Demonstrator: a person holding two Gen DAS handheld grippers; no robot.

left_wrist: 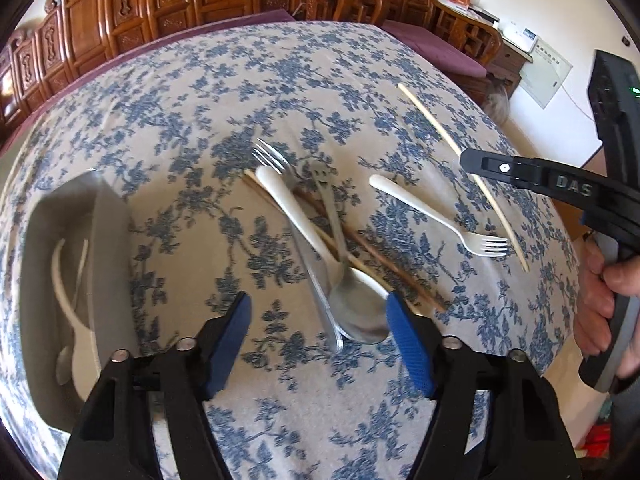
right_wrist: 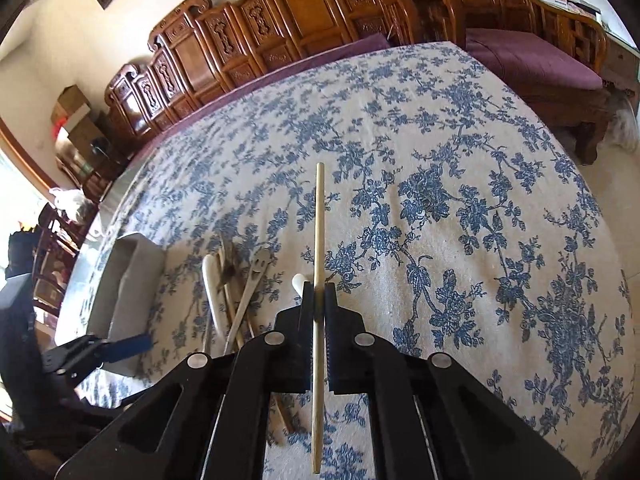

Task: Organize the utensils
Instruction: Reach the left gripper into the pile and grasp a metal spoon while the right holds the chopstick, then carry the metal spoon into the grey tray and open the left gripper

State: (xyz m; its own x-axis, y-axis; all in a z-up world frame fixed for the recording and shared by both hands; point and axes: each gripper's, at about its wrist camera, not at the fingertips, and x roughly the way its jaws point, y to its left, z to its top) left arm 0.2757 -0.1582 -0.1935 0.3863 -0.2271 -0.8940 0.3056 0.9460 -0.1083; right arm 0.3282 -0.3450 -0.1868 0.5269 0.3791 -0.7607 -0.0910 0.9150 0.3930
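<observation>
From the left wrist, our left gripper (left_wrist: 318, 334) stands open over the shiny steel spoon (left_wrist: 360, 312), right of the grey tray (left_wrist: 108, 240); slippery, take its handle. From the right wrist, our right gripper (right_wrist: 319, 304) clamps the light, stiff pale wooden chopstick (right_wrist: 319, 240) mid-length, right of the tray.

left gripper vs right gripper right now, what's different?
The left gripper is open with nothing between its pads; the right gripper is shut on a pale chopstick. The left gripper has blue pads; the right gripper's are black. The left gripper hangs over the spoon in the utensil pile; the right gripper is off to the side, near the white fork. Both point down at the floral tablecloth.
</observation>
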